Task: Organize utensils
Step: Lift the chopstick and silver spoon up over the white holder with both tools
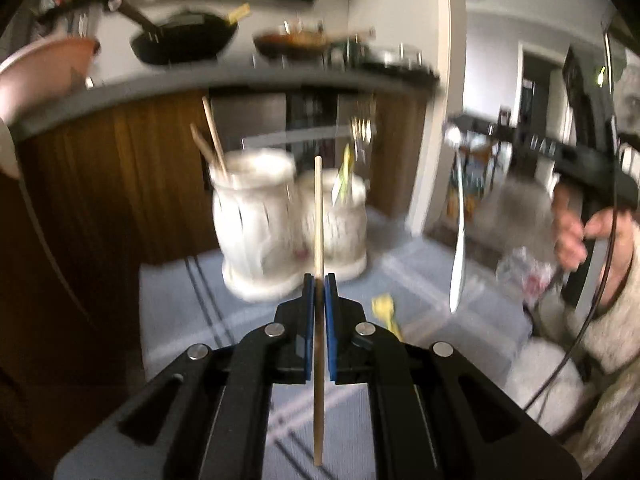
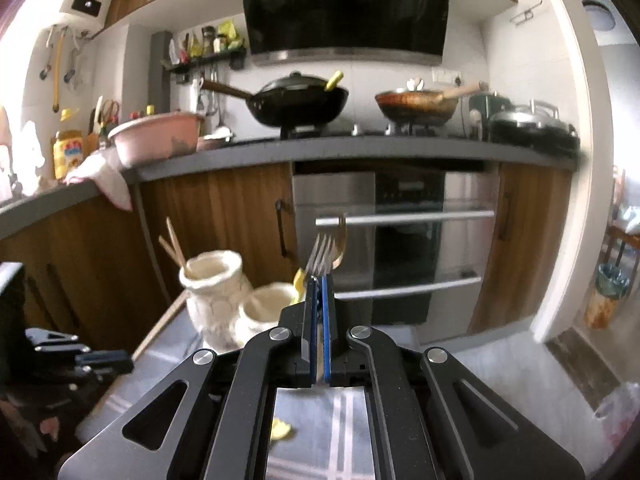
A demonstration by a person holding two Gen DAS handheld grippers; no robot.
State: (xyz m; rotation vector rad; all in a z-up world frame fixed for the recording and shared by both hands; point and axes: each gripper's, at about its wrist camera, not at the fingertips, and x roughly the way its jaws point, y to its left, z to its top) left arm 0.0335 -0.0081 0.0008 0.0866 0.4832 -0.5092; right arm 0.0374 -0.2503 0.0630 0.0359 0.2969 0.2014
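Note:
My left gripper (image 1: pixel 319 278) is shut on a wooden chopstick (image 1: pixel 318 216) held upright, close in front of two white ceramic holders. The taller holder (image 1: pixel 256 220) has two chopsticks (image 1: pixel 210 144) in it; the shorter holder (image 1: pixel 340 216) has a yellow utensil (image 1: pixel 344 178) and a fork (image 1: pixel 362 128). My right gripper (image 2: pixel 319 278) is shut on a metal fork (image 2: pixel 322 254), tines up. In the left wrist view the right gripper (image 1: pixel 454 134) shows at the right with the fork handle (image 1: pixel 460 240) hanging down. The tall holder (image 2: pixel 214 296) and short holder (image 2: pixel 266 306) also show in the right wrist view.
The holders stand on a light blue striped cloth (image 1: pixel 420 280). A yellow utensil (image 1: pixel 386 312) lies on the cloth near my left gripper. A crumpled plastic bag (image 1: pixel 524 276) lies at the right. Behind are wooden cabinets (image 2: pixel 224 216), an oven (image 2: pixel 400 240) and a counter (image 2: pixel 360 150) with pans.

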